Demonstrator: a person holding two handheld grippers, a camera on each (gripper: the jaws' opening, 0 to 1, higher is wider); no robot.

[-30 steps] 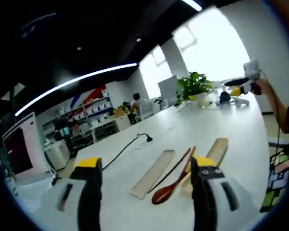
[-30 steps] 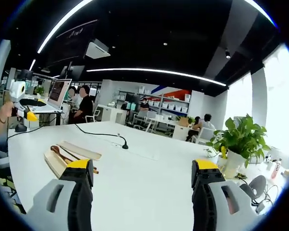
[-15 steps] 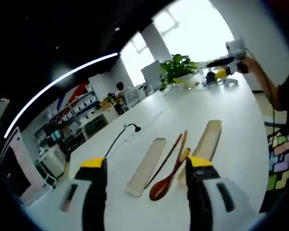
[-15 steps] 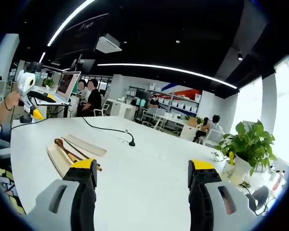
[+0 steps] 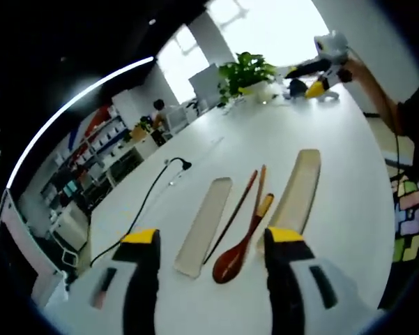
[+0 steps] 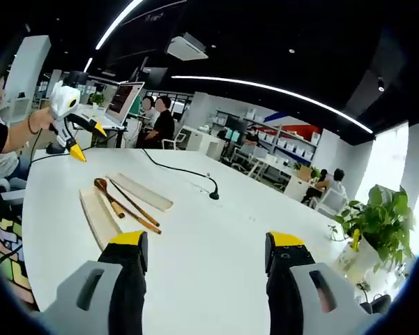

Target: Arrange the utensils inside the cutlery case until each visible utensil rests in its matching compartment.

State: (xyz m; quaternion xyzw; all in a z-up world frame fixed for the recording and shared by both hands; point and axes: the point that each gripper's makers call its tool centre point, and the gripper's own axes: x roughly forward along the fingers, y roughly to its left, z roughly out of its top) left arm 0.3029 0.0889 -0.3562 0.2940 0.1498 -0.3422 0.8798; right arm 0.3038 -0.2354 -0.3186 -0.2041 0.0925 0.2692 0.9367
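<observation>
Left gripper (image 5: 210, 244): jaws spread wide with nothing between them; yellow-tipped, grey-bodied, raised above the table just short of the utensils. In the right gripper view it appears at far left, held in a hand (image 6: 44, 123).
Right gripper (image 6: 206, 243): jaws parted and empty, over bare tabletop well away from the utensils. In the left gripper view it sits at the far end of the table, held by a person.
Table (image 5: 334, 230): long, smooth, glossy white top with a rounded edge; the near edge curves past the case base on the right side of the left gripper view.
Case base (image 5: 297, 192): pale wood-coloured, long narrow tray with rounded ends, lying flat, rightmost of the set.
Case lid (image 5: 204, 225): matching pale, flat, elongated slab with rounded corners, lying left of the utensils and apart from the base.
Spoon (image 5: 240, 246): dark reddish-brown wood, glossy oval bowl toward the left gripper, lighter handle end; it lies on the table between lid and base, not inside either.
Chopsticks (image 5: 245, 199): thin reddish-brown rods, lying beside the spoon between lid and base; whether they touch the spoon cannot be told.
Cable (image 5: 151, 199): thin black cord running across the table left of the lid.
Plant (image 5: 247, 70): leafy green, in a pale pot at the far end.
Open room: broad bare white surface lies between the utensils and the plant.
</observation>
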